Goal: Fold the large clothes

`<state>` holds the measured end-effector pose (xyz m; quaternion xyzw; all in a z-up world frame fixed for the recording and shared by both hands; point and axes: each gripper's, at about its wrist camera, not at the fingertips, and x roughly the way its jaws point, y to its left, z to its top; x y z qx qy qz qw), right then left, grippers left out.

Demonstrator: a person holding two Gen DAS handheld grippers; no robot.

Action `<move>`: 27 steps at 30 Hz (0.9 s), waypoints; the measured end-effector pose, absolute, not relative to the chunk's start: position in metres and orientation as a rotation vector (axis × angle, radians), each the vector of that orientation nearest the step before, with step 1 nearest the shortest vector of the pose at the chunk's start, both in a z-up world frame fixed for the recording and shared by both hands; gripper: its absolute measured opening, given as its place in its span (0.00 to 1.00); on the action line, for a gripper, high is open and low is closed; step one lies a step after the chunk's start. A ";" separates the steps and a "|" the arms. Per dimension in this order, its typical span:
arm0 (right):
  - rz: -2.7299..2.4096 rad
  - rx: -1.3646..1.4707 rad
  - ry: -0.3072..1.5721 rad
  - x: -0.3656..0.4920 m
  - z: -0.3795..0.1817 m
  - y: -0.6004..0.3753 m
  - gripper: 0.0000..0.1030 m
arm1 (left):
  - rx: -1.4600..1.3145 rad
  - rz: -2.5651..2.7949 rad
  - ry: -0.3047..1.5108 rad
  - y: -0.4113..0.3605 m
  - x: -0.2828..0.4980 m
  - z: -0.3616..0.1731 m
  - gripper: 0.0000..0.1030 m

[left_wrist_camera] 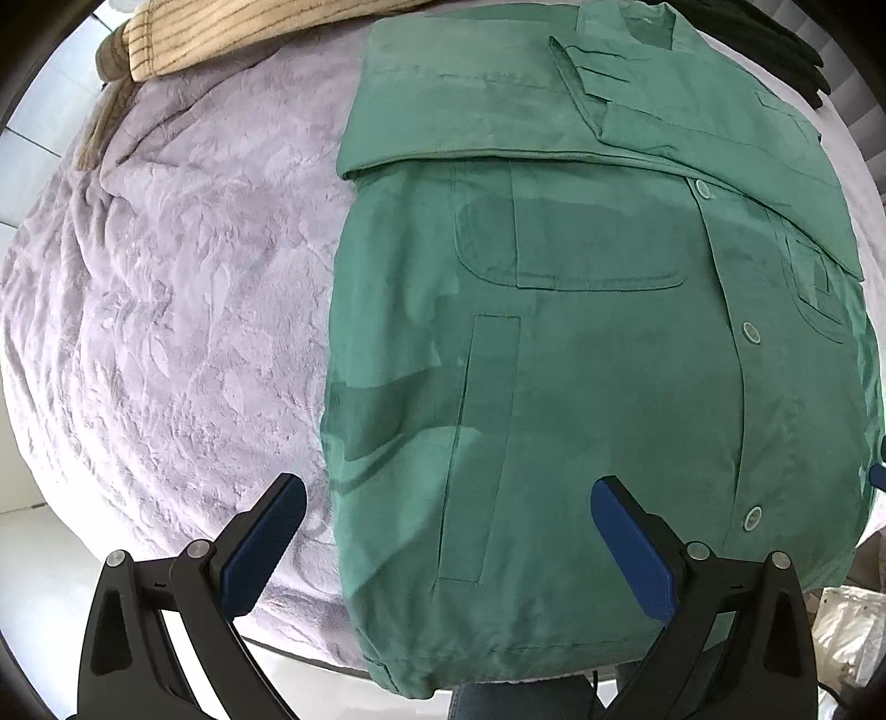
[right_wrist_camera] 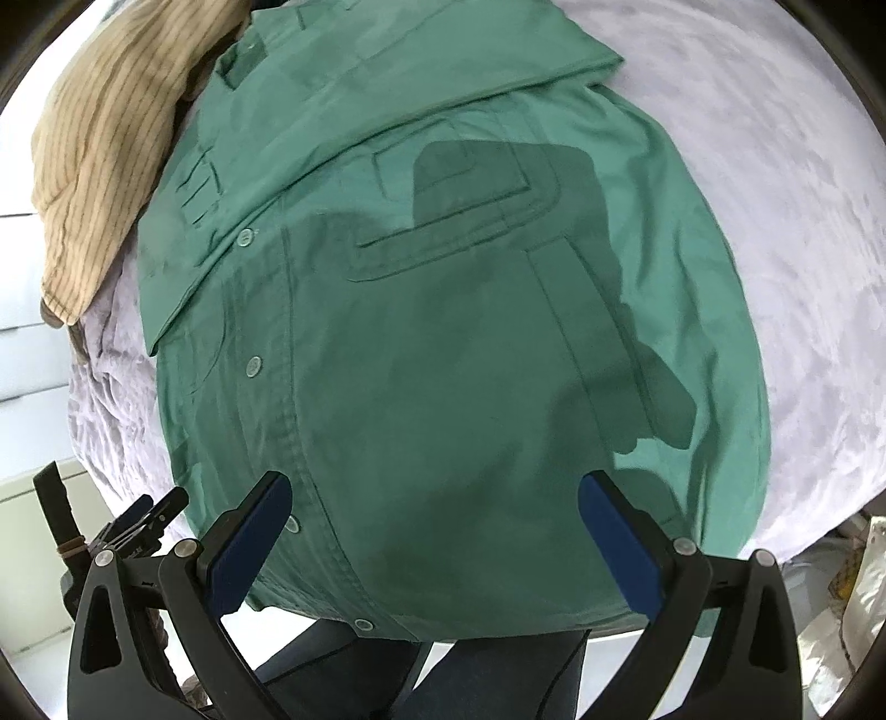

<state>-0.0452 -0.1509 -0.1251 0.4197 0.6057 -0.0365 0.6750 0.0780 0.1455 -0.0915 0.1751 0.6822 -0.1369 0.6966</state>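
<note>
A large green button-up shirt (left_wrist_camera: 598, 343) lies flat, front up, on a lilac plush cover (left_wrist_camera: 166, 332). Both sleeves are folded across its upper part. It also shows in the right wrist view (right_wrist_camera: 443, 332). My left gripper (left_wrist_camera: 448, 498) is open and empty, hovering above the shirt's left hem edge. My right gripper (right_wrist_camera: 434, 495) is open and empty above the shirt's lower middle, near the button placket (right_wrist_camera: 253, 365). The other gripper shows at the left edge of the right wrist view (right_wrist_camera: 138, 520).
A tan striped garment (right_wrist_camera: 105, 144) lies bunched at the far left of the cover, also in the left wrist view (left_wrist_camera: 232, 33). A dark garment (left_wrist_camera: 775, 50) lies at the far right. The cover (right_wrist_camera: 775, 221) extends to the right. The person's jeans (right_wrist_camera: 487, 681) are at the near edge.
</note>
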 end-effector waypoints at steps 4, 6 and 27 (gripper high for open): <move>-0.093 0.998 1.356 -0.053 -0.130 -0.159 1.00 | 0.384 -0.302 1.523 0.148 0.078 -0.092 1.00; -0.095 1.018 1.355 -0.056 -0.132 -0.161 1.00 | 0.386 -0.299 1.532 0.149 0.078 -0.094 1.00; -0.014 0.953 1.277 -0.105 -0.130 -0.214 0.82 | 0.305 -0.456 1.686 0.227 0.076 -0.123 1.00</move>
